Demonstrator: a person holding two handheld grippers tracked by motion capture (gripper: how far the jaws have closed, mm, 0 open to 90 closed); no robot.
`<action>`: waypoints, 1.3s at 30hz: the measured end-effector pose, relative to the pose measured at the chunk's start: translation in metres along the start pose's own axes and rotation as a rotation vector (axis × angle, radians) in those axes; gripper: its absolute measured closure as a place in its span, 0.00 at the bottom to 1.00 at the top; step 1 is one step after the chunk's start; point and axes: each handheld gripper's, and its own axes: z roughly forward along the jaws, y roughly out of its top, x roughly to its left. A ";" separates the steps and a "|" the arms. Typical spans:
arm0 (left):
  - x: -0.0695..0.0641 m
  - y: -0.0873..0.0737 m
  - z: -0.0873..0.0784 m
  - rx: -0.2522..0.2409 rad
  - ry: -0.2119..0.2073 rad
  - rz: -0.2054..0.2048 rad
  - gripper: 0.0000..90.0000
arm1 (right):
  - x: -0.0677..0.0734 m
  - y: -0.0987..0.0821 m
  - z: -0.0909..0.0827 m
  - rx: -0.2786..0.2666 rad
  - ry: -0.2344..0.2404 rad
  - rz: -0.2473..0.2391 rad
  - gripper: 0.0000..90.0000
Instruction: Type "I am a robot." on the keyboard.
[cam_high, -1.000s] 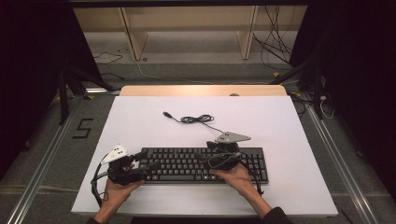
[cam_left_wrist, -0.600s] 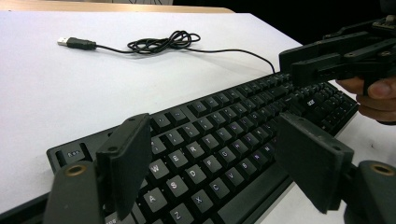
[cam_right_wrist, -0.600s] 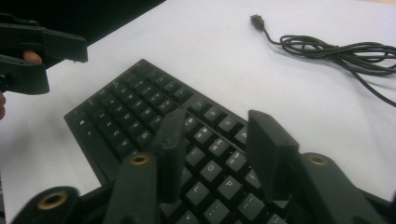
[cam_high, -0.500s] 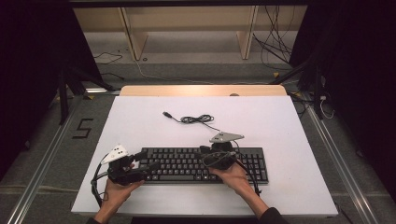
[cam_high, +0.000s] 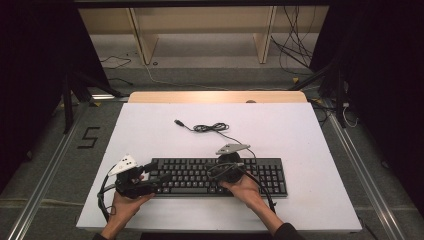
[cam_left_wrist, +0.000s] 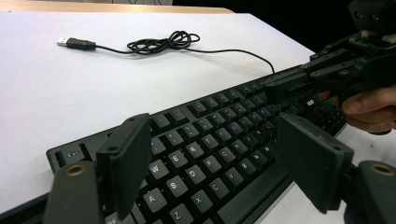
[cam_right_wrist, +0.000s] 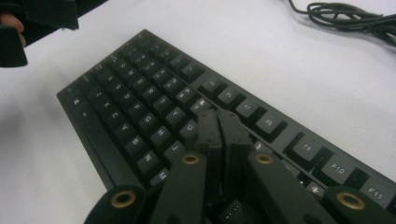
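I have the white table (cam_high: 300, 150) before me, and the black keyboard (cam_high: 220, 176) lies along its near edge, its cable (cam_high: 210, 128) coiled farther back. My left gripper (cam_high: 150, 175) rests at the keyboard's left end, jaws spread wide over the letter keys with nothing between them. My right gripper (cam_right_wrist: 218, 126) has just been closing; its jaws are now pressed together, empty, tips down among the middle letter keys. I judge I am at the key-pressing step: next I need a short, straight push onto one key without catching its neighbours.
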 end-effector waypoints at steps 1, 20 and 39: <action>0.000 0.000 0.000 -0.002 0.000 -0.002 0.30 | 0.000 0.000 0.001 0.005 -0.001 -0.002 1.00; 0.000 0.000 0.000 -0.002 0.000 -0.001 0.30 | 0.001 -0.007 0.021 0.096 -0.075 -0.023 1.00; 0.001 0.000 0.000 0.003 0.010 -0.002 0.30 | -0.001 -0.007 -0.004 -0.039 -0.036 0.028 0.72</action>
